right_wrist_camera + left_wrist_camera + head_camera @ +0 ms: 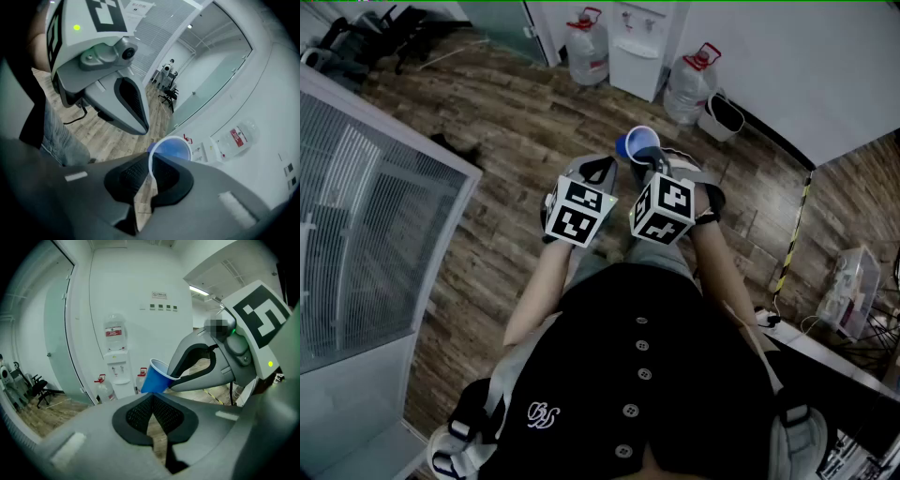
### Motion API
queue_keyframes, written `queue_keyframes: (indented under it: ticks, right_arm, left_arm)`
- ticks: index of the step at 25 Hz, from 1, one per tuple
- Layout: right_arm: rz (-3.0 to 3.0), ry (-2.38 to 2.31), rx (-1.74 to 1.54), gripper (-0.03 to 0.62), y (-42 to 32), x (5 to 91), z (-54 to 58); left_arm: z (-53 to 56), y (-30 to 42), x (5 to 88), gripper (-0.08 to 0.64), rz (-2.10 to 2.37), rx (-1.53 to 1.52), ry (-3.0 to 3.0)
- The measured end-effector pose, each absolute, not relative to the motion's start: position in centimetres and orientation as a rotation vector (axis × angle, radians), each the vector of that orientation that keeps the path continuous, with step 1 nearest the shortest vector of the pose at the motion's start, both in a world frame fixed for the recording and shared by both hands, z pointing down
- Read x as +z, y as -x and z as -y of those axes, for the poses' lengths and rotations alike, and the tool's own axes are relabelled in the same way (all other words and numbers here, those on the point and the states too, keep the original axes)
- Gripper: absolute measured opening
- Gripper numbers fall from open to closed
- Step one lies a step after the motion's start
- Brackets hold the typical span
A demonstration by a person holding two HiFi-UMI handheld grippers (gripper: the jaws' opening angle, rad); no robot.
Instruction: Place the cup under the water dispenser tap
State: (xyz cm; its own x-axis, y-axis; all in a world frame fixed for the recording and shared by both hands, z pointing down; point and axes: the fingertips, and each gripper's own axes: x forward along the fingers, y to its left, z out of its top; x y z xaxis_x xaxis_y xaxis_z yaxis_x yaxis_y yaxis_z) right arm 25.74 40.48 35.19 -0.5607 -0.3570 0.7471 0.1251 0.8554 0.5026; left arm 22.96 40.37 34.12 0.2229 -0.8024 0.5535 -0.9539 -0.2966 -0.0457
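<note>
Currently both forearms reach forward from the torso at frame centre in the head view, side by side, with the two marker cubes near each other and not touching. Both tools tilt downward. Right gripper [151, 165]: jaws narrow, pinching the rim wall of the blue cup [171, 149], one pad inside the mouth and one outside. In the head view the cup sits just above the right cube, near frame centre, held in the air over the wood floor [502, 122]. In the left gripper view it leans with its mouth toward the upper right. Left gripper [153, 396]: jaws closed tip to tip with nothing between them, only floor showing through the gap lower down. It is held just left of the cup and does not touch it. The water dispenser [639, 39] stands against the white wall at top centre of the head view, well apart from the cup, with a stretch of floor between them. Edges: a water bottle [587, 47] stands just left of the dispenser, a second water bottle [691, 84] just right of it, and a bin [724, 114] beside that one. A mesh partition [366, 216] fills the left side of the frame. A yellow-black striped strip [795, 234] runs down the right.
</note>
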Motion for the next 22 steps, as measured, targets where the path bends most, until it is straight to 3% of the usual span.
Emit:
queue_keyframes:
  ticks: [22]
  right_arm:
    - [2.11,-0.188,-0.593,0.026,-25.74,35.77,-41.34]
  left_arm:
    - [-40.54,-22.54,34.07,0.005,1.631,0.692,-2.188]
